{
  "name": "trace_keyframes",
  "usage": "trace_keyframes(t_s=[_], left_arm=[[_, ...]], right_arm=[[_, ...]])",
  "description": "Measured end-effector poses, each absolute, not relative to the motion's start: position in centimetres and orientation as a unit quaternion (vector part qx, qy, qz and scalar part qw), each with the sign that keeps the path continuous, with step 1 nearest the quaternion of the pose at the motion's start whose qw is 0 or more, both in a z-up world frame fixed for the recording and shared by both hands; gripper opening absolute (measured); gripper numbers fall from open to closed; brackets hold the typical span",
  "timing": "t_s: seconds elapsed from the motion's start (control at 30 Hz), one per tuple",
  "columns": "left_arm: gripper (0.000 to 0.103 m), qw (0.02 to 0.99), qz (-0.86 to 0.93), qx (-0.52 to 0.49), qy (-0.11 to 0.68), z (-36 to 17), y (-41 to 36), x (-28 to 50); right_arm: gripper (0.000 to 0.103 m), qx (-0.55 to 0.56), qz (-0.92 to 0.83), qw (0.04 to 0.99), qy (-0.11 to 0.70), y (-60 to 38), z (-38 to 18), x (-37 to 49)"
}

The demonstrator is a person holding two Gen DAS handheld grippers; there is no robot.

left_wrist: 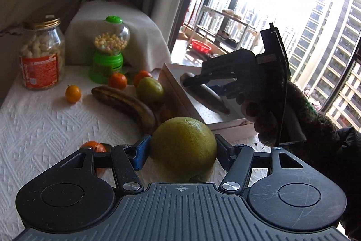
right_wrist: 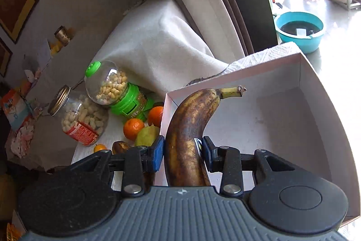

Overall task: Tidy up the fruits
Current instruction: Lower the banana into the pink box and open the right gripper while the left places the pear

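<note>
2 grippers (left_wrist: pixel 183 150) (right_wrist: pixel 183 151), grapefruit (left_wrist: pixel 183 150) gripped, banana (right_wrist: pixel 187 139) gripped

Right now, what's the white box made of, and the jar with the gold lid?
The white box looks like thin matte cardboard: its walls are flat, with sharp folded corners. The jar looks like clear glass, since you can see the pale snacks inside; its gold lid seems shiny metal, though the jar could be plastic.
</note>
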State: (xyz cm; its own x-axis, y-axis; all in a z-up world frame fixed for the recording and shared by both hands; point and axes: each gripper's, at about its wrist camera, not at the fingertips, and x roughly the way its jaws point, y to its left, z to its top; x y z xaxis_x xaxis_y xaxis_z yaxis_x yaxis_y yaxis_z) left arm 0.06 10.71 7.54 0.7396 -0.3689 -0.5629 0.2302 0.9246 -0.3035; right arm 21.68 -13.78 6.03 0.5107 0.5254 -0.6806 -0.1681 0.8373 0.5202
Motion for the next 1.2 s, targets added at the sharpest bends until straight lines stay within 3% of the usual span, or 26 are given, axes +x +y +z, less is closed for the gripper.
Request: trace_keyframes(t_s=[0.13, 0.27, 0.5, 0.67, 0.83, 0.93, 1.2], left_arm=[[0.066, 0.919, -0.150, -0.121, 0.344, 6.0, 11.8, 0.8], [0.066, 0.913, -0.162, -0.127, 0.353, 5.5, 11.1, 2.1], [0.066, 0.906, -0.236, -0.082, 0.341, 8.6, 5.4, 7.9], [0.066, 0.865, -0.267, -0.070, 0.419, 7.6, 0.2, 16.0], [0.066, 0.837, -0.240, 0.016, 0.492, 4.8, -4.1, 20.0], [0.066, 0.840, -0.224, 0.064, 0.490, 4.2, -5.1, 20.0], [0.061, 0.839, -0.245, 0.076, 0.480, 4.8, -4.6, 18.2]], right_arm=[[0.039, 0.248, 0.235, 0.813, 0.472, -14.2, 3.3, 21.3], [0.039, 0.258, 0.263, 0.803, 0.468, -16.1, 4.1, 19.8], [0.055, 0.089, 0.180, 0.911, 0.361, -19.8, 9.6, 14.2], [0.059, 0.033, 0.109, 0.944, 0.309, -22.4, 10.7, 11.0], [0.062, 0.035, 0.093, 0.947, 0.307, -24.5, 9.3, 7.7], [0.062, 0.042, 0.091, 0.942, 0.322, -25.1, 7.6, 6.1], [0.063, 0.061, 0.105, 0.928, 0.353, -24.2, 4.5, 6.1]])
